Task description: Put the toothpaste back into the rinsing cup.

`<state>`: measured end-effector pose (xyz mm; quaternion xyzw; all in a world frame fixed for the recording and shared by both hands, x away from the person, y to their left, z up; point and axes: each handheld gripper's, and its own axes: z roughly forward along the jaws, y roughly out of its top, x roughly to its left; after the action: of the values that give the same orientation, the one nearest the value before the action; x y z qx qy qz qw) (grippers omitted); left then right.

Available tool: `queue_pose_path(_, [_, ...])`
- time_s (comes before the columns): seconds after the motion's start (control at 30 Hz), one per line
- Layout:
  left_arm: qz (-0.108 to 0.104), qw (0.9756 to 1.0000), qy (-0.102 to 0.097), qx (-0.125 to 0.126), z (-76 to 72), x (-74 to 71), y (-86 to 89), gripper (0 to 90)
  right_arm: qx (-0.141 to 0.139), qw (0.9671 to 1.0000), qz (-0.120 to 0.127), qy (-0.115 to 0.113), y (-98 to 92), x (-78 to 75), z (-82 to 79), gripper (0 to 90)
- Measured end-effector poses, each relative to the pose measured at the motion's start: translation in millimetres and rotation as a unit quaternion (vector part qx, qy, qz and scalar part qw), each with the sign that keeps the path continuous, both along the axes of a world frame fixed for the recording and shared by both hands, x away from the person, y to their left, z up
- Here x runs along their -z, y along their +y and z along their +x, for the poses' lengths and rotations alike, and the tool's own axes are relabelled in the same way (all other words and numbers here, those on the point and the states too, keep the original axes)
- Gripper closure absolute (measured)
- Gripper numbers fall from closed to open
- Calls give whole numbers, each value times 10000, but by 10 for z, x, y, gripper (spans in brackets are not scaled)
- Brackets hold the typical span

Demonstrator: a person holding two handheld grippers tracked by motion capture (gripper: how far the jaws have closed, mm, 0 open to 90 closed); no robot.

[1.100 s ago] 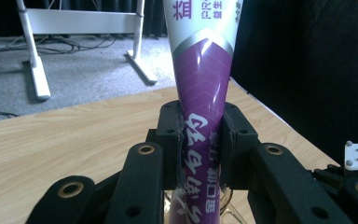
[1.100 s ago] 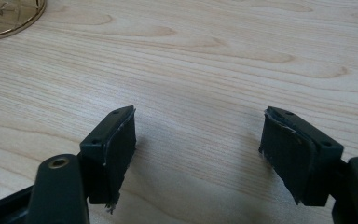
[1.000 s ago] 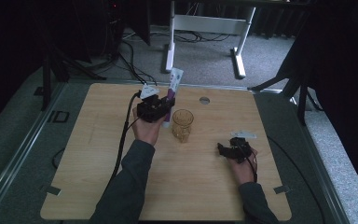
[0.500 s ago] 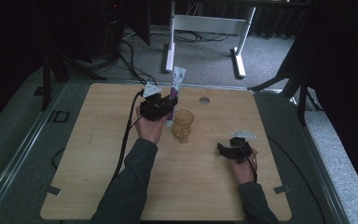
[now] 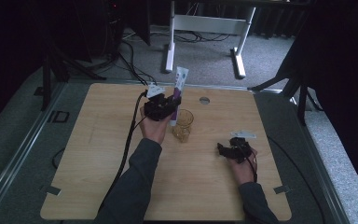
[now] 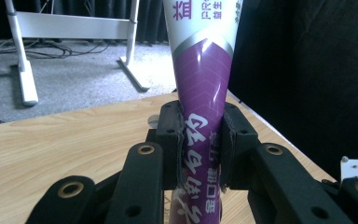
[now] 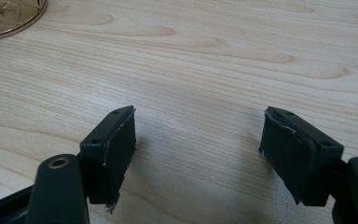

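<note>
A purple and white toothpaste tube [image 5: 179, 91] stands almost upright, pinched low down by my left gripper [image 5: 168, 105]. In the left gripper view the two black pads press on the tube [image 6: 203, 93] from both sides, left gripper [image 6: 201, 140] shut on it. An amber glass cup [image 5: 183, 125] stands on the wooden table [image 5: 98, 154] just right of the tube's lower end, which hangs beside the cup's rim. My right gripper [image 5: 228, 150] rests low over the table at the right, open, with bare wood between its jaws in the right gripper view [image 7: 198, 135].
A round metal grommet [image 5: 204, 100] sits in the table near the far edge. A small white tag [image 5: 244, 134] lies just beyond the right gripper. A white desk frame [image 5: 205, 28] stands on the grey carpet behind the table. The cup's base [image 7: 9, 16] shows at top left of the right gripper view.
The left gripper with the tube has shifted slightly, staying beside the cup. The right gripper has not moved.
</note>
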<state>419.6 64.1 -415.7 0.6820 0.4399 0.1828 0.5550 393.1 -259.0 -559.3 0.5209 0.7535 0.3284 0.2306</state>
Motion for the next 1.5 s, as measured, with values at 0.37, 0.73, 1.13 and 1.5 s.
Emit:
queue_pose_path(0.37, [-137,9998,105,-14,68,85,-95,727,0,10000,3,3,1,-1,0,264])
queue_pose_path(0.73, [-290,9993,90,-213,174,145,-98,725,-10,10000,4,6,1,-1,-1,264])
queue_pose_path(1.13, [-211,9994,78,-265,270,218,-208,722,-7,10000,9,6,3,0,-1,264])
queue_pose_path(1.5, [40,9998,10,-184,301,259,-323,722,-7,10000,12,5,3,0,-1,264])
